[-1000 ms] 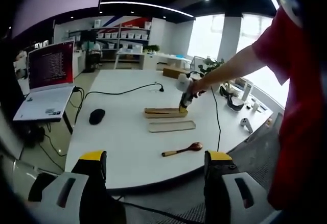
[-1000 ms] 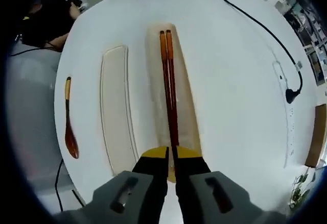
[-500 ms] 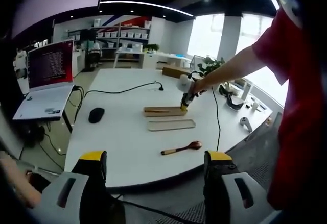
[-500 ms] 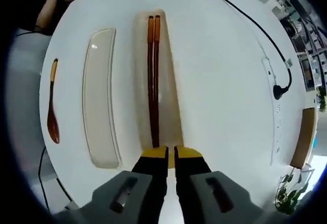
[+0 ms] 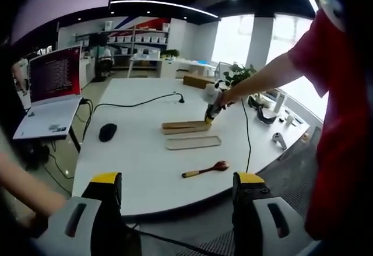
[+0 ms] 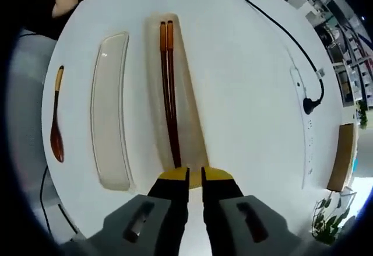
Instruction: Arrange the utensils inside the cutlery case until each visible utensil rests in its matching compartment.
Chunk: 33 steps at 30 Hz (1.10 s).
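- Spoon (image 6: 56, 123) lies alone at the far left of the bench (image 6: 250, 87), outside the case, so it is not yet stowed.
- Lid (image 6: 109, 107) rests beside it, set off to leave the case open.
- Chopsticks (image 6: 168, 87) lie lengthwise in the cutlery case (image 6: 189, 93), in their slot.
- Right gripper (image 6: 194, 175) hovers at the case's near end, fingers narrowly parted, apparently holding nothing.
- Left gripper (image 5: 178, 189) waits off the bench, fingers wide and empty.

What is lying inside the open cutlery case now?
Inside the cutlery case lies a pair of chopsticks. Their near ends are hidden by the right tongs. The spoon lies outside, on the table.
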Tool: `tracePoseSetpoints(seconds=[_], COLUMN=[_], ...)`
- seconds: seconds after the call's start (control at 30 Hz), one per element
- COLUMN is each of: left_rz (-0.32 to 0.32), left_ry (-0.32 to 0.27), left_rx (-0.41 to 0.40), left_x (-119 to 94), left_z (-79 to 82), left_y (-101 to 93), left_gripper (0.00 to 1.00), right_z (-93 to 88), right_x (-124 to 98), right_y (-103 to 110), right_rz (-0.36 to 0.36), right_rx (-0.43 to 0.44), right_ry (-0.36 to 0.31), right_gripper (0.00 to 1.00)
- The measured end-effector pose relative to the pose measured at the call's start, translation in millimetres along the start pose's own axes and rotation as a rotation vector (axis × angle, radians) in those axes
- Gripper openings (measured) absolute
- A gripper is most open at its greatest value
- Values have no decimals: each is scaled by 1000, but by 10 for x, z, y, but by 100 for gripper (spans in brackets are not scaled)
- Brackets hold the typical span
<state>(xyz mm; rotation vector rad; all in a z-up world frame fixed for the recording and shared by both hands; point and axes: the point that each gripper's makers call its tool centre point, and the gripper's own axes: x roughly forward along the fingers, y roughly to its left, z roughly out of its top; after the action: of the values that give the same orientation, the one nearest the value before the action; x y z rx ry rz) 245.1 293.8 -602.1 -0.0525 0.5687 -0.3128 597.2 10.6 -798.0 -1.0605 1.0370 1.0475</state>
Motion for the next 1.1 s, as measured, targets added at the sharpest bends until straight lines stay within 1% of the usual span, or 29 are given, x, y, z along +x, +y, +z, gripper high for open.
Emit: tracePoseSetpoints(seconds=[0.07,0.13,0.17,0.2,0.23,0.3,0.4,0.47,0.53,0.6,0.67,0.73,0.83,0.87,0.93,1.07,1.1], left_rz=[-9,-20,-24,-43,-76,-89,-68,-68,-71,-68,-62,-61,-51,-46,-49,-54,-57], left_ry=[-9,-14,-17,-35,-94,-124,-102,-100,-113,-124,-135,-145,-142,-159,-162,-160,-159], left_rx=[3,1,-1,-18,-75,-128,-85,-49,-33,-22,-1,21,57,75,68,72,75], left_x=[9,21,22,17,-2,-41,-101,-143,-191,-226,-256,-272,-294,-318,-340,-347,-355], left_z=[25,48,58,103,209,263,209,213,247,270,286,295,290,312,300,273,251], left_y=[-9,-22,-31,-64,-127,-138,-109,-112,-110,-92,-81,-89,-101,-107,-113,-129,-90], left_gripper=[80,80,80,81,83,86,86,86,86,86,86,86,86,86,86,85,85], right_z=[126,182,191,214,230,259,300,321,355,366,370,375,391,393,371,373,379], right_x=[-124,-206,-236,-288,-321,-407,-539,-638,-731,-807,-882,-950,-1025,-1056,-1079,-1122,-1132], right_y=[56,83,110,154,168,204,262,283,333,397,458,498,551,580,624,746,781], right_rz=[3,-8,-4,-4,-9,-11,-12,-21,-11,-11,-18,-25,-24,-18,-11,-14,-12], right_rx=[38,49,47,40,34,34,38,37,61,69,48,50,53,55,85,66,61], right_ry=[-58,-81,-82,-88,-94,-102,-114,-119,-138,-140,-141,-141,-149,-153,-142,-155,-157], right_gripper=[5,6,6,7,7,7,8,10,13,16,14,15,15,15,16,15,15])
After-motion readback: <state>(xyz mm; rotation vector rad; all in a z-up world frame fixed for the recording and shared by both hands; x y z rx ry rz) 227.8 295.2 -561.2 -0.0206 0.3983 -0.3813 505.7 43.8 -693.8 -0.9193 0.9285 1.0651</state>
